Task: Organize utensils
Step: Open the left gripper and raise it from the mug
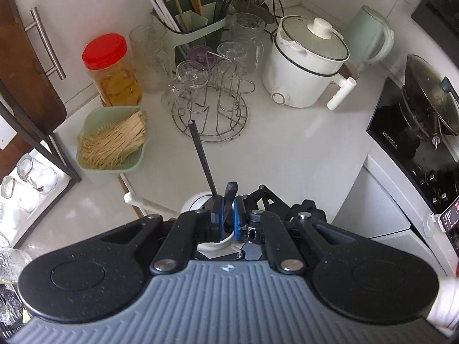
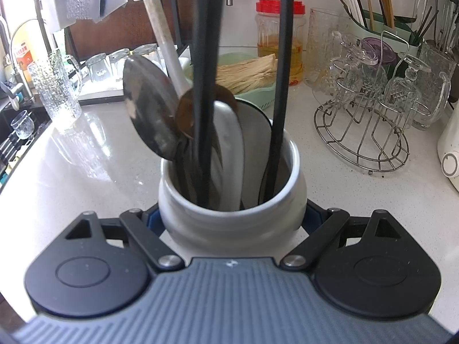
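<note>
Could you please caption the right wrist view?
Right tongs clasp a white ceramic jar crowded with spoons and black-handled utensils.

Bright daylight enters from the left; glare patches sheen the counter (image 2: 86,154). Fisheye bending curves all edges; nearest handles (image 2: 205,57) appear blurred.

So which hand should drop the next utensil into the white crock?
Left, probably. The left gripper is shut on a black utensil handle right above the white crock. The right gripper is clamped around the crock, steadying it.
</note>
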Motion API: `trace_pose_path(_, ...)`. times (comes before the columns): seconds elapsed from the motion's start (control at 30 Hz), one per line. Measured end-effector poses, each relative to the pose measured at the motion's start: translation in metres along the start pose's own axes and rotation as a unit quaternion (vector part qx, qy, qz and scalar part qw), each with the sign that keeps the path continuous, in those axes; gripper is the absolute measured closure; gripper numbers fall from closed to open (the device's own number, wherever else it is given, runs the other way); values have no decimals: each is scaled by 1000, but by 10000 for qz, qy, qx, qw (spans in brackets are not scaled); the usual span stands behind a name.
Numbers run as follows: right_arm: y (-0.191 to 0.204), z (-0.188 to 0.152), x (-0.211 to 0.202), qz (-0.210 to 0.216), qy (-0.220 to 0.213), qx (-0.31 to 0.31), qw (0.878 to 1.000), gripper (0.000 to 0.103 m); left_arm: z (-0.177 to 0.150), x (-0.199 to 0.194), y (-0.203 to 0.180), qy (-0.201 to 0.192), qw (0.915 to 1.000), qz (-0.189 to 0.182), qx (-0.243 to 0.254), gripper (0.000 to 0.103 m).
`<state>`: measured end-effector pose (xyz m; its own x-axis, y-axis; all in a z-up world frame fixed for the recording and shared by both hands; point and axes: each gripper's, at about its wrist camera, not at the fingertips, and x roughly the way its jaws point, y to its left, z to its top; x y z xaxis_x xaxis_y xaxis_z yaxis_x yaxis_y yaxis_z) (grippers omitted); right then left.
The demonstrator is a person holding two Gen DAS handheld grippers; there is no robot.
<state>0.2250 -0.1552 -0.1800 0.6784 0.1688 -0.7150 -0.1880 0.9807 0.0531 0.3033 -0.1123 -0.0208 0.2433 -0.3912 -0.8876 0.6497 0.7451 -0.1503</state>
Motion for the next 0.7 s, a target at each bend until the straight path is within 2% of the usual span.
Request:
trace_pose_path(0.1, 0, 0, 0, -7, 10, 4, 10000, 12, 2, 1, 0, -25, 10000, 64, 10, 96)
trace_pose_path(0.2, 0, 1, 0, -6, 16, -2, 10000, 12, 2, -1, 5, -76, 9998, -99, -122, 96)
trace_pose_path(0.3, 0, 1, 1, -13, 26, -3, 10000, 12, -1, -11, 10, -360, 9990, -103, -252, 95)
trace_pose_path(0.33, 0, 1, 0, -18, 25, 1, 10000, 12, -3, -15, 13, -455, 9984, -99, -314, 88)
trace_pose_path(0.37, 0, 1, 1, -25, 24, 4, 10000, 12, -5, -20, 15, -559, 9976, -111, -403, 75)
trace_pose_path(0.43, 0, 1, 1, -41, 23, 11, 10000, 12, -13, -30, 21, -806, 9950, -87, -576, 62)
trace_pose_path(0.6, 0, 1, 0, -48, 27, 28, 10000, 12, -41, -56, 33, -1480, 9856, 123, -804, 61)
trace_pose_path(0.7, 0, 3, 1, -37, 84, -8, 10000, 11, -60, -67, 43, -1816, 9780, 327, -975, 55)
